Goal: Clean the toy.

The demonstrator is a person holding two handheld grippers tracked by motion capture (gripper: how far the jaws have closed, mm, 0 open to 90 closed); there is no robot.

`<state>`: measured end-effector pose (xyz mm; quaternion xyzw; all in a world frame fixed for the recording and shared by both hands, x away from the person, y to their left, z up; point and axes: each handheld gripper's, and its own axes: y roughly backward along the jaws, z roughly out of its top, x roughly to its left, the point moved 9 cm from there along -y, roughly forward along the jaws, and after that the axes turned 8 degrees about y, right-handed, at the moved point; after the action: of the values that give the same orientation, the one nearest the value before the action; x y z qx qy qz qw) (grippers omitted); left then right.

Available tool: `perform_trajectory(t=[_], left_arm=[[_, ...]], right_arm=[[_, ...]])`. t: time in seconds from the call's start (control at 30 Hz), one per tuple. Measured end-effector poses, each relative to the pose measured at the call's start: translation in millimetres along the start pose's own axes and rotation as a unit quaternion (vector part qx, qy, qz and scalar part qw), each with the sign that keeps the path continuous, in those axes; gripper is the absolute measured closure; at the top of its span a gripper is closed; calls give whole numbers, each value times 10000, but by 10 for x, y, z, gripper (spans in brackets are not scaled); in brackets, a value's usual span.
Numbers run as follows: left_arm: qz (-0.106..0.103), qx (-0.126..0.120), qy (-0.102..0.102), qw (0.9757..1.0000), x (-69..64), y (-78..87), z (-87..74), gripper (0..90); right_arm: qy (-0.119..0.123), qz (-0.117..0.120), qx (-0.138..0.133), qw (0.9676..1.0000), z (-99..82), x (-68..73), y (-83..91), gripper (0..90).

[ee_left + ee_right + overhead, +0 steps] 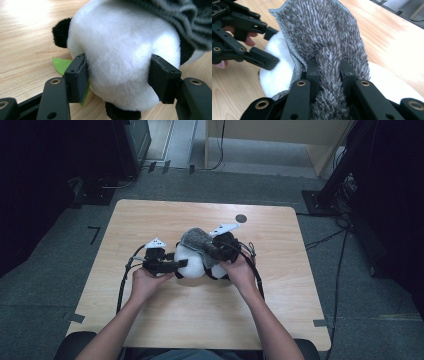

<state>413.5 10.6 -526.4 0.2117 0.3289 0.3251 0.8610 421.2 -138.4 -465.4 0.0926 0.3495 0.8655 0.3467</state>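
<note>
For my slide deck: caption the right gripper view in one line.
Right tongs pinch a fold of grey fuzzy cloth draped over a white plush panda, which the left tongs steady.

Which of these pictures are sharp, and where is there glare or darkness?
High view: dim and soft, with black corners around the table. Left gripper view: the panda is crisp, with bright glare on the wood at top left. Right gripper view: the grey cloth is sharp, while the far table edge and the nearest tongs parts blur.

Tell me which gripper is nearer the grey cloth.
Right. The right gripper is pinching the grey cloth; the left gripper clamps the panda toy beside it, off the cloth.
</note>
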Motion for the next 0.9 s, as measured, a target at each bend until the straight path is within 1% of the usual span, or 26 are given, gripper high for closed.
perform_trajectory(t=[0.1, 0.2, 0.3, 0.47, 0.53, 0.63, 0.67, 0.77, 0.83, 0.9], left_arm=[[-11, 14, 3, 10000, 2, 3, 2, 377], [-17, 17, 8, 10000, 3, 5, 2, 377], [-40, 29, 6, 10000, 8, 9, 2, 377], [-98, 15, 40, 9999, 12, 10, 3, 375], [-159, -18, 36, 9999, 10, 11, 3, 373], [-203, -51, -11, 9998, 8, 13, 6, 370], [-208, -57, -8, 9998, 9, 14, 7, 370], [-213, -43, -24, 9998, 12, 18, 4, 368], [-201, -21, -81, 9998, 8, 26, -1, 368], [-196, -21, -99, 9998, 2, 28, -2, 367]], right_arm=[[-87, -163, -56, 9998, -35, -112, 120, 759], [-235, -275, -116, 9993, -80, -225, 228, 759], [-464, -373, -176, 9981, -161, -349, 343, 759], [-757, -520, -223, 9955, -316, -523, 471, 760], [-894, -550, -228, 9942, -384, -575, 505, 761], [-1007, -468, -317, 9933, -452, -605, 528, 762], [-1078, -439, -364, 9925, -468, -623, 546, 762], [-1150, -621, -422, 9905, -503, -707, 634, 765], [-1263, -716, -487, 9882, -547, -772, 712, 766], [-1434, -658, -618, 9855, -588, -803, 757, 765]])
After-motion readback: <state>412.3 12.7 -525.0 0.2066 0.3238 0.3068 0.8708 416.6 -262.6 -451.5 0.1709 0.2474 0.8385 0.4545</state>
